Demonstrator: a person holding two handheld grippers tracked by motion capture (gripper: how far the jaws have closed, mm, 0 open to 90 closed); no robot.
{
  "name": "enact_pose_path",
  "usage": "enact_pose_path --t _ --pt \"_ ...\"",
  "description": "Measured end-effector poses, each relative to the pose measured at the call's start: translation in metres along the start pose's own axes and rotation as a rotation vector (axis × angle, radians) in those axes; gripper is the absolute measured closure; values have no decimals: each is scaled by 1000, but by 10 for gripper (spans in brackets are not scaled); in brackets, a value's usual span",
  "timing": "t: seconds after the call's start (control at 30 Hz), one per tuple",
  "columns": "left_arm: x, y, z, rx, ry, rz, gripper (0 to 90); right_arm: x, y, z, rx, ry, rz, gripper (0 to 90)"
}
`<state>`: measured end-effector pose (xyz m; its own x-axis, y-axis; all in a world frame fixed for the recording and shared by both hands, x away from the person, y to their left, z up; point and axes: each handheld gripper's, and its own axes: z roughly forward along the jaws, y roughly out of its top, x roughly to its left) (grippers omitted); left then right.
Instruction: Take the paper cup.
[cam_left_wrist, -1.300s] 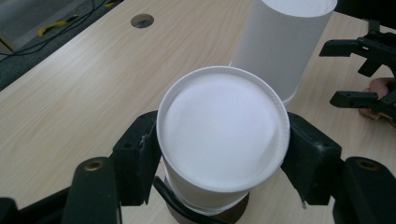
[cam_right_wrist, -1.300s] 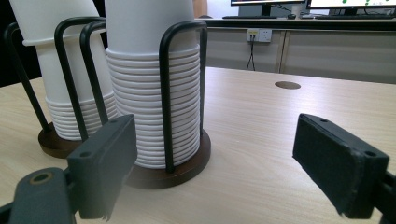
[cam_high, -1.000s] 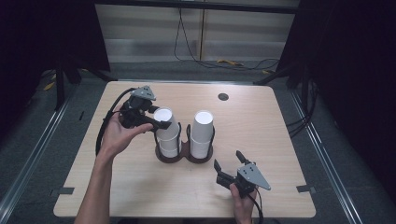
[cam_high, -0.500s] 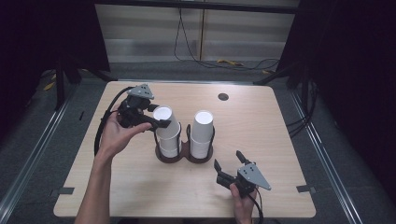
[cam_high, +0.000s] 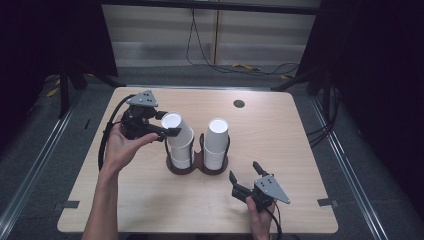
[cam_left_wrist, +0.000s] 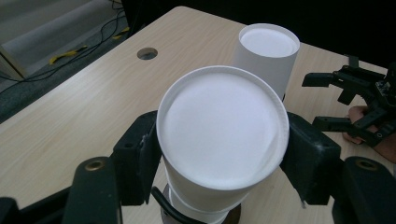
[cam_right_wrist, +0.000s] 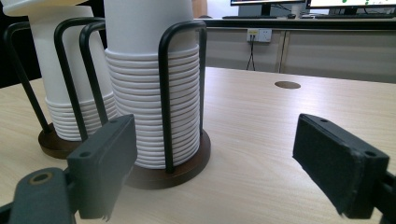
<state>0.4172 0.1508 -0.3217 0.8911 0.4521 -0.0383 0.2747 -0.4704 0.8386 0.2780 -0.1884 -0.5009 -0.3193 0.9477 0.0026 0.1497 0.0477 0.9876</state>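
- Little had shifted since the earlier frames: the left gripper remained at the top of the left cup stack, and the right gripper remained low on the surface near the person's edge.
- Left gripper: its jaws were clamped on the top cup of the left stack, one pad pressed against each side of the cup just below the upturned base, as the left gripper view showed.
- Top cup: it sat tilted relative to the cups beneath it, still nested on the left stack.
- Cup holder: a dark, two-ring base with black wire uprights stood near the middle of the surface and held both stacks of inverted white cups side by side.
- Right stack: it stood upright in its ring, just beside the left stack.
- Right gripper: its jaws stood wide apart and held nothing; in the right gripper view they framed the lower part of the right stack and the holder's base.
- Left hand: it gripped the left gripper from the person's side.
- Round hole: it lay in the surface toward the far edge, well apart from the holder.
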Motion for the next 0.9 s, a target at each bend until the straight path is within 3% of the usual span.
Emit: enact_pose_path --t 0.27,0.37,0.5,0.73,0.83,0.9 --pt "-5 -5 -3 -29 8 -3 348 0 0 0 -3 -1 1 135" --pt "-7 -8 -6 -64 -12 -20 348 0 0 0 -2 -2 0 135" --pt "-11 -9 -10 -75 2 -12 349 0 0 0 -1 -2 1 135" --pt "-16 -16 -13 -102 -20 -19 348 -1 0 0 3 -5 8 134" --pt "-18 -19 -14 -104 8 -24 347 0 0 1 6 -5 10 134" --pt "-19 -22 -16 -124 -9 -24 348 -1 0 1 7 -3 8 134"
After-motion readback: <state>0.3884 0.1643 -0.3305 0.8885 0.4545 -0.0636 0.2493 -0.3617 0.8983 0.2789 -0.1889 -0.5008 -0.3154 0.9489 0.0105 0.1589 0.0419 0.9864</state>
